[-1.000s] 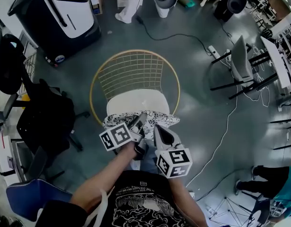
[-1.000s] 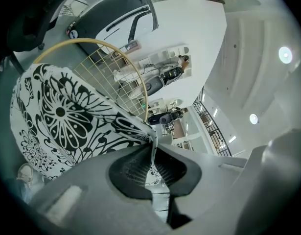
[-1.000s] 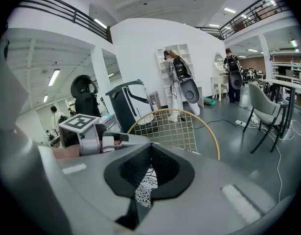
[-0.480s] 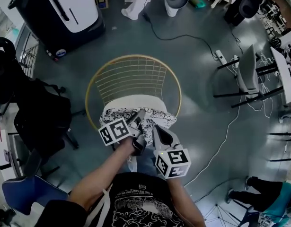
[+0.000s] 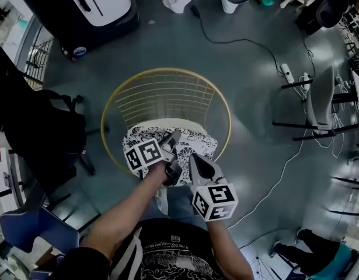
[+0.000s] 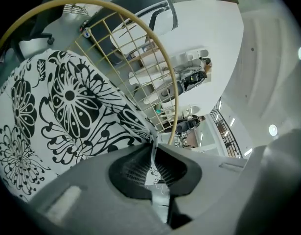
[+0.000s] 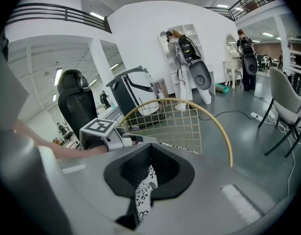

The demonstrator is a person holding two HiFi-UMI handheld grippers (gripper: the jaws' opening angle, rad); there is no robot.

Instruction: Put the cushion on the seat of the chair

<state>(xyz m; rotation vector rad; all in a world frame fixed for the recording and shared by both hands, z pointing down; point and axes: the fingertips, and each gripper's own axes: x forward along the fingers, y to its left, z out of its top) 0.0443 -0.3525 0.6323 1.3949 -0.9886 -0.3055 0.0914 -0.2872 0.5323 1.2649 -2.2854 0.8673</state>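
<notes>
The cushion [image 5: 198,142], white with black flowers, lies over the front of the white seat [image 5: 167,123] of a chair with a gold wire back [image 5: 163,95]. My left gripper [image 5: 172,137] is shut on the cushion's near edge. In the left gripper view the cushion [image 6: 67,106] spreads out ahead, and a fold is pinched in the left gripper [image 6: 152,155]. My right gripper [image 5: 193,158], just to the right, is shut on the same edge. In the right gripper view patterned cloth [image 7: 144,192] hangs between the jaws of the right gripper [image 7: 146,173], with the gold rim [image 7: 209,114] beyond.
A black office chair [image 5: 39,133] stands close on the left, and a black-and-white machine [image 5: 91,4] at the far left. A cable [image 5: 243,39] runs over the floor behind the chair. A grey chair [image 5: 325,98] is at the right, a blue seat [image 5: 27,232] at the near left.
Both grippers have carried the cushion forward and down onto the chair. It now covers more of the white seat than a second ago.
</notes>
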